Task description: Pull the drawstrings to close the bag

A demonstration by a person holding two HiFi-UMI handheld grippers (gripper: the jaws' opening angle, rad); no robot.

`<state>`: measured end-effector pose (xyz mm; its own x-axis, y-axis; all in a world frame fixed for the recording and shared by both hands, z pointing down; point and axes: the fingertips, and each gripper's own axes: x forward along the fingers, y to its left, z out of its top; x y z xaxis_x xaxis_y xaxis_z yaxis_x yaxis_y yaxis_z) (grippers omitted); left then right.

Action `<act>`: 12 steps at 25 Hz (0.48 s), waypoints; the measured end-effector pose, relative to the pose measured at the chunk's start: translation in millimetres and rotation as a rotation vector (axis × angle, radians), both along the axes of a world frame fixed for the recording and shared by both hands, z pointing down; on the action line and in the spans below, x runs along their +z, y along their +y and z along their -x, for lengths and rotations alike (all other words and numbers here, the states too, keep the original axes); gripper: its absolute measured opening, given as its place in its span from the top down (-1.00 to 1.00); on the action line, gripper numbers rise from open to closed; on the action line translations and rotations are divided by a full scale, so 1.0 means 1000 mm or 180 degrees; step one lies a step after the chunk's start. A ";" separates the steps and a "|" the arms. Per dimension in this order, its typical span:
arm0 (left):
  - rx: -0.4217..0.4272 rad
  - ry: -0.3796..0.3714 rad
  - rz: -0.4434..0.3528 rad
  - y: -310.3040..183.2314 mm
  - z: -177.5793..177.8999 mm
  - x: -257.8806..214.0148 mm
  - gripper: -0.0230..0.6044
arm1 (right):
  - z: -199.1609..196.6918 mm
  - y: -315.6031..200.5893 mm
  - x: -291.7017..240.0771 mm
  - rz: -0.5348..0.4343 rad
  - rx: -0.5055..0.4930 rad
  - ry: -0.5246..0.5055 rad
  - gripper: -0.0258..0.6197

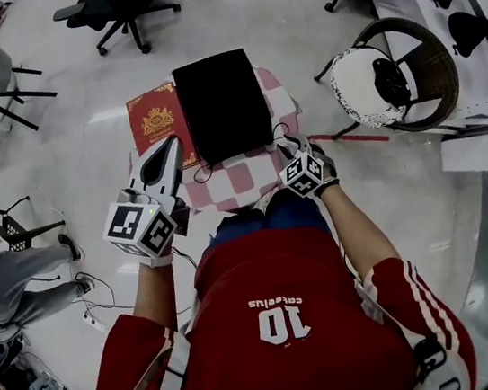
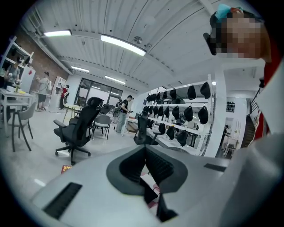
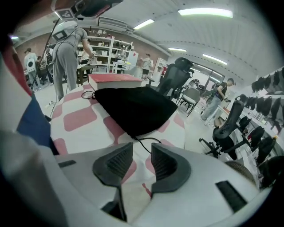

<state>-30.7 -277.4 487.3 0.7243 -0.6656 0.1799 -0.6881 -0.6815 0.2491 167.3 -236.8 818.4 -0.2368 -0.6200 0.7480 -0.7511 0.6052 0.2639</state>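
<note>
Black drawstring bag (image 1: 221,102) lying flat on a checked cloth (image 1: 244,182), apparently not yet cinched; right gripper (image 3: 141,151) at the bag's near edge, jaws apart just short of a loose drawstring (image 3: 144,141), probably needing to clamp it next; left gripper (image 1: 171,146) raised at the bag's left, jaws together, empty.

Overhead, long white ceiling strip lights (image 2: 123,45) are shining brightly high above the left tool (image 2: 145,150), lighting the room evenly. The glossy pale floor (image 1: 273,22) beyond both tools is reflecting soft glare patches. Both tool views are bowing hard at their edges into dark round corners. The flat black fabric bag (image 3: 133,111) ahead of the right tool (image 3: 141,150) is reading as near-featureless dark. The tools' grey bodies nearest the lens are blurring.
</note>
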 end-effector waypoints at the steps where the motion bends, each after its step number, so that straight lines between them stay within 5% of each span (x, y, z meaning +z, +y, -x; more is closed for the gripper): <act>1: -0.0014 -0.0011 0.0006 -0.002 0.000 0.001 0.90 | 0.000 -0.001 0.003 0.0006 -0.0050 0.0031 0.55; 12: -0.0141 -0.0046 0.0035 -0.019 0.004 0.003 0.90 | 0.000 -0.021 0.012 -0.0030 -0.0354 0.0224 0.55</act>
